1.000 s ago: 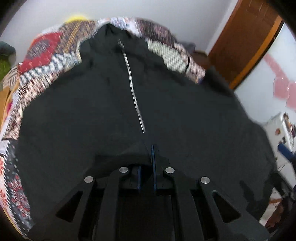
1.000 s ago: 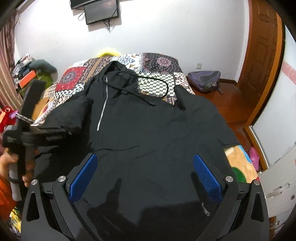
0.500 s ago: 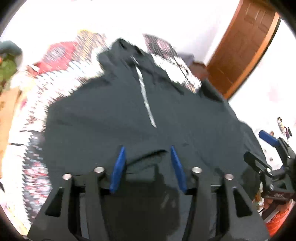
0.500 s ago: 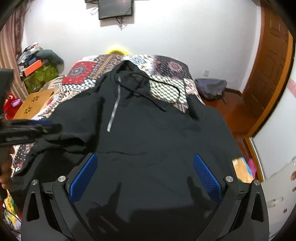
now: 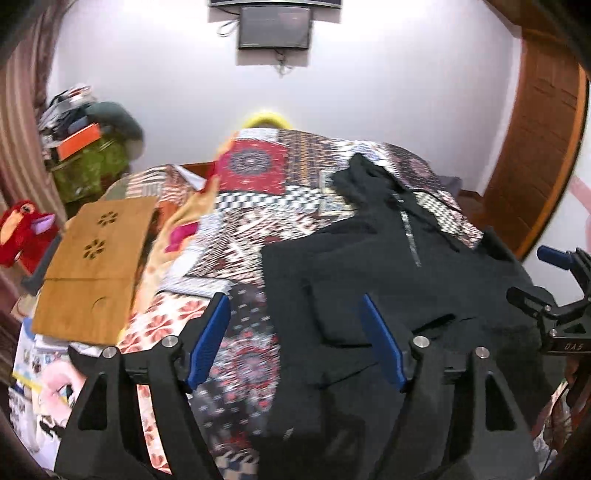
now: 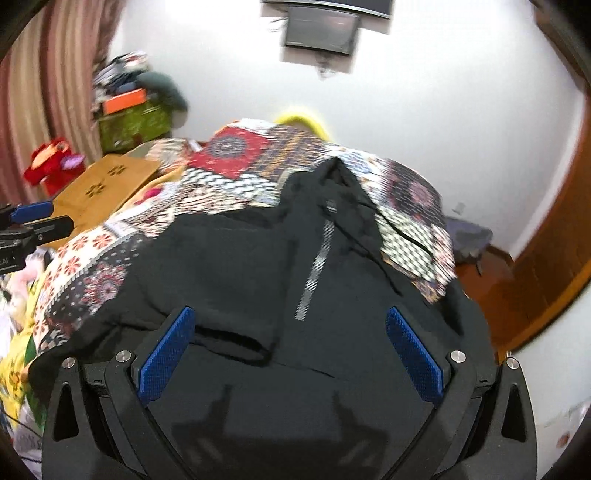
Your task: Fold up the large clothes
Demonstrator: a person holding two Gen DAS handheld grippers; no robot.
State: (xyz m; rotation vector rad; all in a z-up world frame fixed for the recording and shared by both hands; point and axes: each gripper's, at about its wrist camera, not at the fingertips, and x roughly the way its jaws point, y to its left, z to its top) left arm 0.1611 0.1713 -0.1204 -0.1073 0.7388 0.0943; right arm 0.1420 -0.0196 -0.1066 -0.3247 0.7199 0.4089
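Left wrist view: left claw [image 5: 297, 341] opening, nothing between its blue pads, over the black hoodie [image 5: 406, 295] lying at centre-right on the patchwork bedspread [image 5: 258, 206]. Right wrist view: right claw [image 6: 290, 356] spread wide, empty, hoodie [image 6: 295, 295] filling lower centre, sleeve folded inward.

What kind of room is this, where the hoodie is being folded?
Most likely a bedroom in a home: the black hoodie lies on a bed with a patchwork quilt, a screen hangs on the wall, and a red plush toy sits beside it.
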